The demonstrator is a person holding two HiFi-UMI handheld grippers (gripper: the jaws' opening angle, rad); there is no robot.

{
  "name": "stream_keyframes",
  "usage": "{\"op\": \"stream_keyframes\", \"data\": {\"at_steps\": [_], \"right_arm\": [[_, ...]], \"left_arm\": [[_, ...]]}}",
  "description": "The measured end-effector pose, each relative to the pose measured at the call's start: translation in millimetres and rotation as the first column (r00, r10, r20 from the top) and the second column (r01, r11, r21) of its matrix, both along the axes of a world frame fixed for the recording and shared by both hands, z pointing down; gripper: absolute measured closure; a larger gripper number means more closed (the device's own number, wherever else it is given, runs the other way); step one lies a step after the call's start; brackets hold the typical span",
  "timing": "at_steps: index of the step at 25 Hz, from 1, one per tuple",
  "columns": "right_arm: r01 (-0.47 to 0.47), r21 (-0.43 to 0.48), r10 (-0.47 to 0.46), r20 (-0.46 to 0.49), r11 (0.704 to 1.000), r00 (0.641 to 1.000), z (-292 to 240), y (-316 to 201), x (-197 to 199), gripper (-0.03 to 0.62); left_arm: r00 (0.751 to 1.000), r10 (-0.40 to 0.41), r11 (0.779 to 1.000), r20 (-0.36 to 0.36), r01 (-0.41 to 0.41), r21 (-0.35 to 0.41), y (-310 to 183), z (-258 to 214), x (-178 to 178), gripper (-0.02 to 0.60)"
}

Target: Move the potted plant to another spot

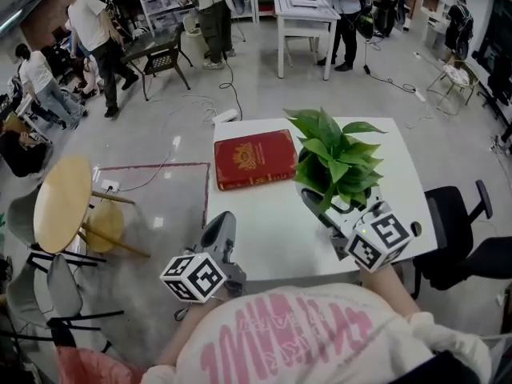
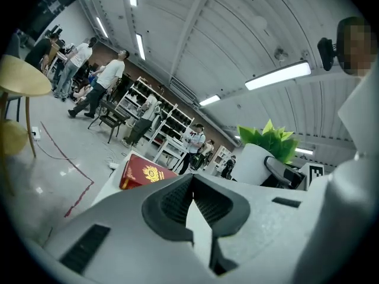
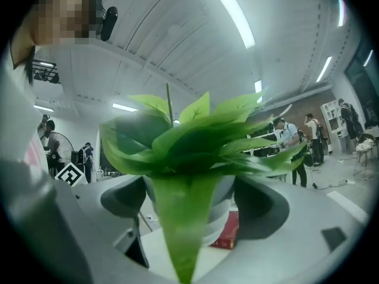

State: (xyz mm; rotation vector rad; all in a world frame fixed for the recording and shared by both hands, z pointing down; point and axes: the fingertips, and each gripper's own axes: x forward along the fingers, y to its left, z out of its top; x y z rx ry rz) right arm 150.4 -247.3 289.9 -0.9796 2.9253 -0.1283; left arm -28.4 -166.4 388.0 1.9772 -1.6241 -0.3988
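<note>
Potted plant, broad green leaves in a round white pot [image 1: 332, 154]: stands upright on the right half of the white rectangular surface [image 1: 264, 230], just right of the red hardcover book with a gold crest [image 1: 254, 158].

Right gripper [image 1: 340, 197]: comes in level from the near edge. The right gripper view shows the white pot [image 3: 216, 188] filling the gap between widely spread jaws, with a dark pad against each flank. Judged a pinch on the pot wall, below the leaves. Whether the base is clear of the surface cannot be told from any view.

Left gripper [image 1: 222, 221]: sits at the near-left corner of the surface, well apart from the plant. Jaws pressed together at the tips with nothing between them [image 2: 192, 185]. From there the pot lies off to the right, beyond the book [image 2: 145, 173].

Key relation: the pot's long axis is vertical and the right jaws cross it level, so the carry falls to the right hand. Tilting risks tipping the leaves forward.

Candidate spot: bare surface near left, in front of the book.
</note>
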Motion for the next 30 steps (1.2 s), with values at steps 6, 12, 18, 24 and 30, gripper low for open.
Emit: {"op": "stream_keyframes", "data": {"at_steps": [6, 12, 18, 24, 30], "right_arm": [[0.068, -0.015, -0.068, 0.006, 0.998, 0.998, 7, 15, -70, 0.117], [0.112, -0.044, -0.111, 0.025, 0.993, 0.993, 20, 34, -127, 0.118], [0.156, -0.080, -0.154, 0.021, 0.985, 0.988, 40, 52, -171, 0.118], [0.177, -0.121, -0.174, 0.037, 0.977, 0.984, 49, 50, -194, 0.120], [0.208, -0.147, -0.205, 0.033, 0.967, 0.978, 51, 44, -203, 0.120]], "left_arm": [[0.999, -0.053, 0.999, 0.005, 0.053, 0.009, 20, -2, -61, 0.578], [0.996, -0.089, 0.996, 0.008, 0.089, -0.003, 48, 6, -110, 0.578], [0.991, -0.131, 0.991, -0.003, 0.131, -0.020, 74, 24, -149, 0.578], [0.986, -0.168, 0.985, -0.015, 0.167, -0.036, 85, 30, -169, 0.578], [0.978, -0.209, 0.977, -0.028, 0.207, -0.048, 86, 33, -174, 0.578]]}}
